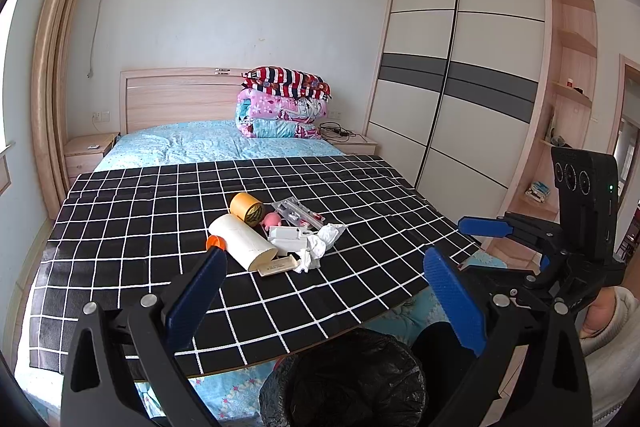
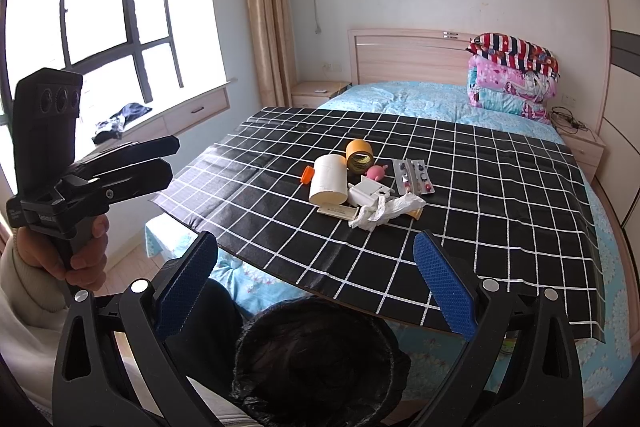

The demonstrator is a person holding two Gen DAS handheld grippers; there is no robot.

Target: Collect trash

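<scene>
Both grippers spread wide over the bin, the trash pile untouched on the checked cloth.

From the left wrist: the left gripper (image 1: pixel 324 279) is wide and empty above the bin (image 1: pixel 352 383); beyond the bin, mid-cloth, the crumpled tissue (image 1: pixel 320 247) leans against the paper roll (image 1: pixel 242 241) and white box (image 1: pixel 288 238), so a careless pinch could drag those along. From the right wrist: the right gripper (image 2: pixel 316 283) is also wide and empty; the tissue (image 2: pixel 384 211) lies nearest the bin (image 2: pixel 316 359), and loose cloth (image 2: pixel 500 187) could bunch up under a low grab.
</scene>
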